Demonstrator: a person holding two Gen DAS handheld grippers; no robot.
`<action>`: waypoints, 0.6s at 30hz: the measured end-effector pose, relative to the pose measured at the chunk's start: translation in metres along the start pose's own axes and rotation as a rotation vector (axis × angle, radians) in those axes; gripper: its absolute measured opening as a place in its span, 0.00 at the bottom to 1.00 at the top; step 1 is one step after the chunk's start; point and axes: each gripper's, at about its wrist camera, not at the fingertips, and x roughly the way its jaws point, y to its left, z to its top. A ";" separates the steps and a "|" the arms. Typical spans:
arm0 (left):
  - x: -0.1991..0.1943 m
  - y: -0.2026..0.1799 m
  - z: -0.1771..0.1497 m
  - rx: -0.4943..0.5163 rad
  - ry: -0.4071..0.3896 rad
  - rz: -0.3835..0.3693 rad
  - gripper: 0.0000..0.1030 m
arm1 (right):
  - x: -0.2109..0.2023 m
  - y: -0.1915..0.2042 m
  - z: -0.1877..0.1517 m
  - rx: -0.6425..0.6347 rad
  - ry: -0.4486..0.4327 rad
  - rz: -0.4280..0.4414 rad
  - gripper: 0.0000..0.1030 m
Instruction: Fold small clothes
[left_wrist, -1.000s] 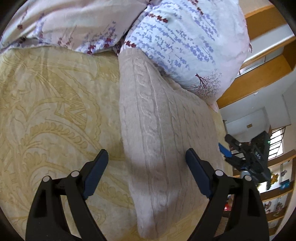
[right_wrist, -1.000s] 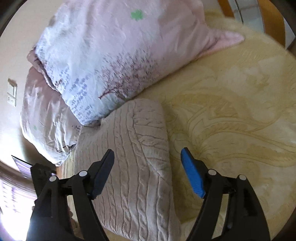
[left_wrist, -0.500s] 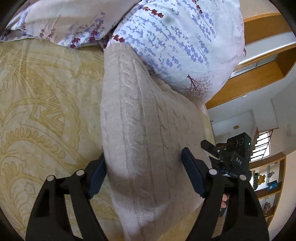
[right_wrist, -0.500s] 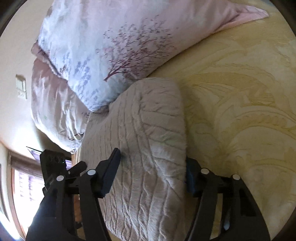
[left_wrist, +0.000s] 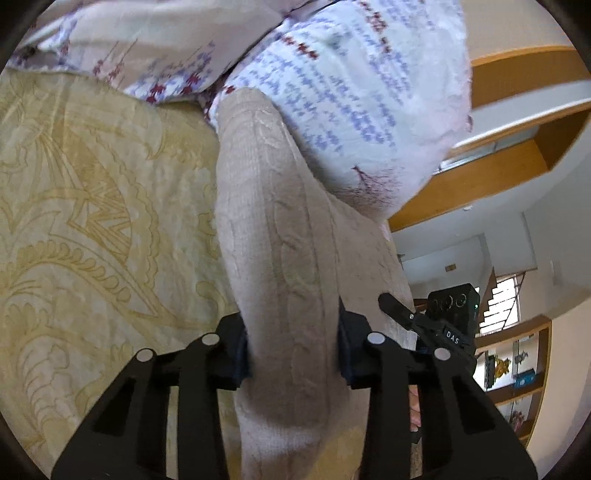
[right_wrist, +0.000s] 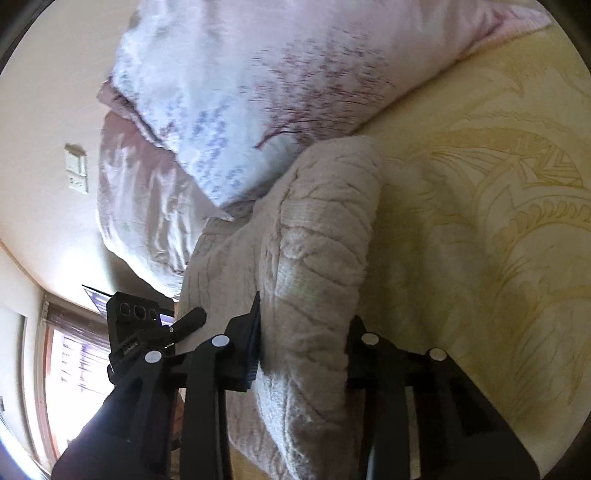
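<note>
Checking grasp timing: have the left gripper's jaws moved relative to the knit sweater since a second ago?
Yes. The left gripper jaws, earlier spread wide of the knit sweater, are closing inward and now pinch its folded edge; it also moved forward along the sweater.

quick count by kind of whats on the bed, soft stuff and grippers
knitted garment: 1, beige cable knit, squeezed by both closing grippers
floral pillows: 2
patterned yellow bedspread: 1
grippers: 2, left gripper and right gripper
total: 6
</note>
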 end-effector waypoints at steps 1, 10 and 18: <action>-0.004 -0.001 -0.001 0.009 -0.001 -0.003 0.35 | -0.001 0.003 -0.002 -0.005 -0.002 0.006 0.31; -0.094 0.024 -0.005 0.053 -0.063 0.043 0.35 | 0.049 0.080 -0.034 -0.157 0.008 0.023 0.30; -0.142 0.125 -0.003 -0.147 -0.081 0.129 0.42 | 0.126 0.103 -0.050 -0.212 0.088 -0.120 0.29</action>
